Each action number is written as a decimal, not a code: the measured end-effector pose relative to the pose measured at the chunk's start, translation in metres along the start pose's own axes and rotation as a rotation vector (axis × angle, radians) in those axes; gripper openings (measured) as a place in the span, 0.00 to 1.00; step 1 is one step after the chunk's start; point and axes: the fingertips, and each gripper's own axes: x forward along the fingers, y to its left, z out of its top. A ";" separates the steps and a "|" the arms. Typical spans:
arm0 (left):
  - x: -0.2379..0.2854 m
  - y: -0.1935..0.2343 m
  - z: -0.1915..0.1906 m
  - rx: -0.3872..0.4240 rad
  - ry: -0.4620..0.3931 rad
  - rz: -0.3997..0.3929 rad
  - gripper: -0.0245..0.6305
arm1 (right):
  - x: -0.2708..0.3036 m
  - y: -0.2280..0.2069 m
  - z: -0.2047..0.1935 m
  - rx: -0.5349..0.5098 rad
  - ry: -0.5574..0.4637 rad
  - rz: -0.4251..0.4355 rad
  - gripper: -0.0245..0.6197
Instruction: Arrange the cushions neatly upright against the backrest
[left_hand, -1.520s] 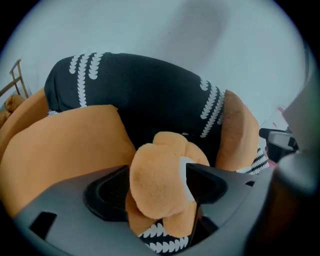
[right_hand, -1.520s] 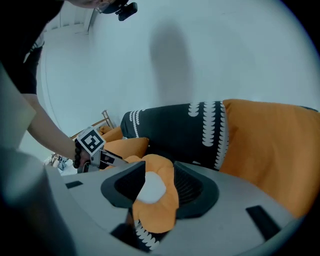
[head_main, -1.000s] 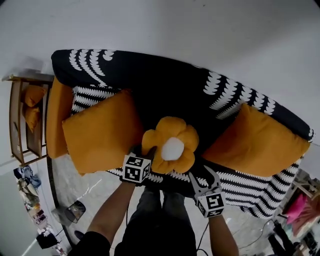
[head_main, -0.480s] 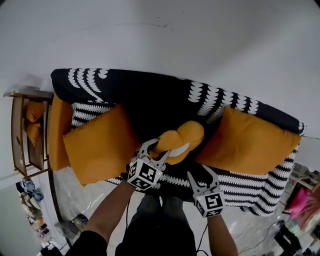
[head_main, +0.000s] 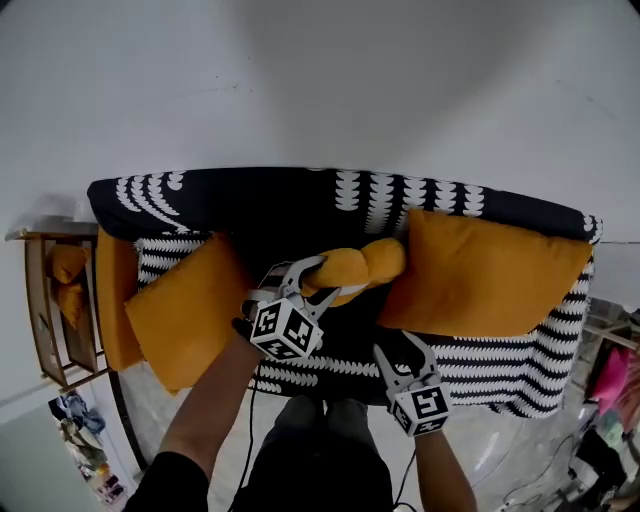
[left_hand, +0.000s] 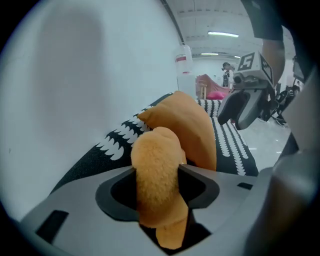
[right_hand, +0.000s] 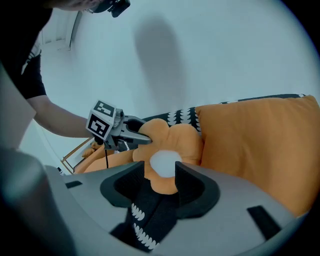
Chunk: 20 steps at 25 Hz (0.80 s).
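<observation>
A pale wall (head_main: 320, 80) fills the upper half of the head view. Below it, a black sofa (head_main: 280, 195) with white leaf-like print runs across the middle of the frame. A big orange cushion (head_main: 490, 275) leans against the backrest at centre right. A second orange cushion (head_main: 185, 310) stands tilted at centre left, with a third (head_main: 115, 300) along the armrest. At the far left edge is a wooden shelf (head_main: 40, 330) holding small orange cushions.

The orange flower cushion (head_main: 360, 268) is in the centre, lifted off the seat, just beside the big cushion's left edge. The left gripper (head_main: 315, 278) pinches one petal, its jaws easing apart. The right gripper (head_main: 402, 352), lower centre, is partly open with nothing between its jaws.
</observation>
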 end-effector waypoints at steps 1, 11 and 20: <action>0.006 0.006 -0.001 0.007 0.020 0.002 0.41 | -0.001 -0.003 0.001 0.006 -0.005 -0.006 0.36; -0.011 0.051 -0.017 -0.198 0.033 0.197 0.60 | 0.005 -0.010 0.006 -0.018 -0.017 0.001 0.37; -0.093 0.039 -0.079 -0.384 0.013 0.296 0.60 | 0.050 0.044 0.025 -0.197 -0.010 0.092 0.37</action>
